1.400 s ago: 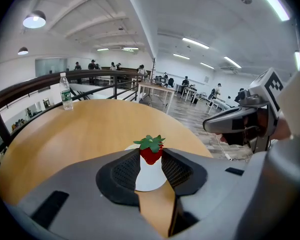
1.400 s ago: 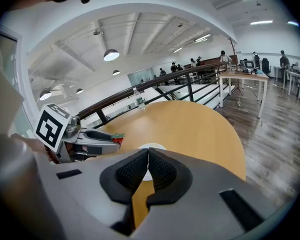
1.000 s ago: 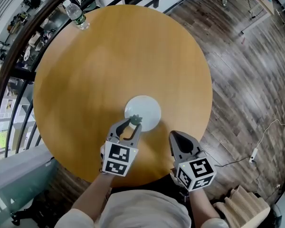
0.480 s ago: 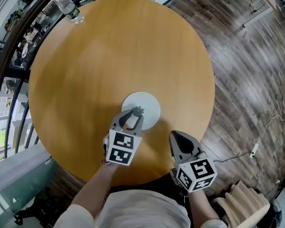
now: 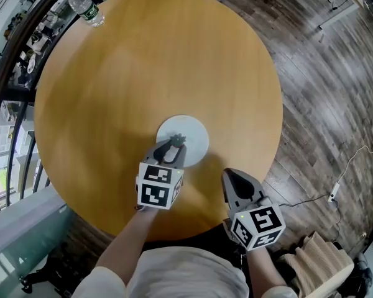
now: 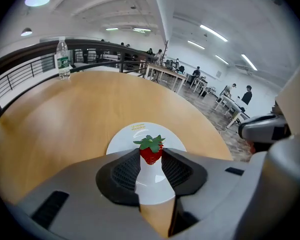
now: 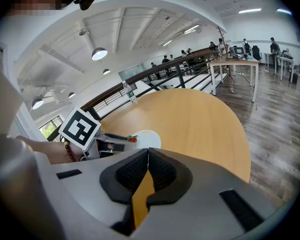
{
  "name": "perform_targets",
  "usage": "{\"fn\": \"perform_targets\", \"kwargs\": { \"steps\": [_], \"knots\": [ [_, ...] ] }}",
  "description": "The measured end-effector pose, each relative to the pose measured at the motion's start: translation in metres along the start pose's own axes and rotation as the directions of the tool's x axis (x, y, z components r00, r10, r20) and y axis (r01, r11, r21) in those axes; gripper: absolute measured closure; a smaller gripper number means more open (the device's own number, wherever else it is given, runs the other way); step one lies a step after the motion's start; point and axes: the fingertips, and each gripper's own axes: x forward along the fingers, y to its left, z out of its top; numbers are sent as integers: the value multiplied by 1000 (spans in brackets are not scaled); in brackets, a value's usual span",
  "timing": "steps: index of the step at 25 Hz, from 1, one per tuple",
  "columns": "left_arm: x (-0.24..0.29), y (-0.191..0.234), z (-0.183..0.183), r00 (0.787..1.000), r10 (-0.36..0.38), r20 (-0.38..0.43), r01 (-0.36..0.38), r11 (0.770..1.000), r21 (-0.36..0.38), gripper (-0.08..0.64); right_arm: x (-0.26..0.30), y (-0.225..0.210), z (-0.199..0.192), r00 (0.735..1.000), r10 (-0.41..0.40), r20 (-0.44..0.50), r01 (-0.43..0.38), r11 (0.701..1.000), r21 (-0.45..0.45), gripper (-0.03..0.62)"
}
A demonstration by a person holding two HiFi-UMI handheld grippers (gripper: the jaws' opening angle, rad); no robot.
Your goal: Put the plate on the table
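Note:
A white plate (image 5: 193,131) lies flat on the round wooden table (image 5: 143,73), towards its near side. My left gripper (image 5: 176,144) is shut on a small red strawberry (image 6: 151,153) with a green leafy top, pinched at the fingertips. It hangs over the plate's near edge (image 6: 135,133). My right gripper (image 5: 232,179) hovers by the table's near rim, to the right of the plate. Its jaws are shut with nothing between them, as the right gripper view (image 7: 148,152) shows. The plate (image 7: 149,139) and the left gripper's marker cube (image 7: 80,126) also show in that view.
A clear water bottle (image 5: 84,7) with a green label stands at the table's far left edge. A dark railing (image 5: 12,67) curves round the table's left side. Wooden floor (image 5: 323,104) lies to the right, with a cable (image 5: 342,179) on it.
My left gripper has moved forward with the strawberry, from just short of the plate to over its near edge. The right gripper has stayed put.

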Motion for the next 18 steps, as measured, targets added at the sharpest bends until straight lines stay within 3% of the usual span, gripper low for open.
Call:
{"fn": "perform_targets", "kwargs": {
  "steps": [18],
  "knots": [
    [16,8,-5,998,59,-34,-60,997,-41,413,7,-7,-4,1000,11,-9,-11,1000,25,568]
  ]
}}
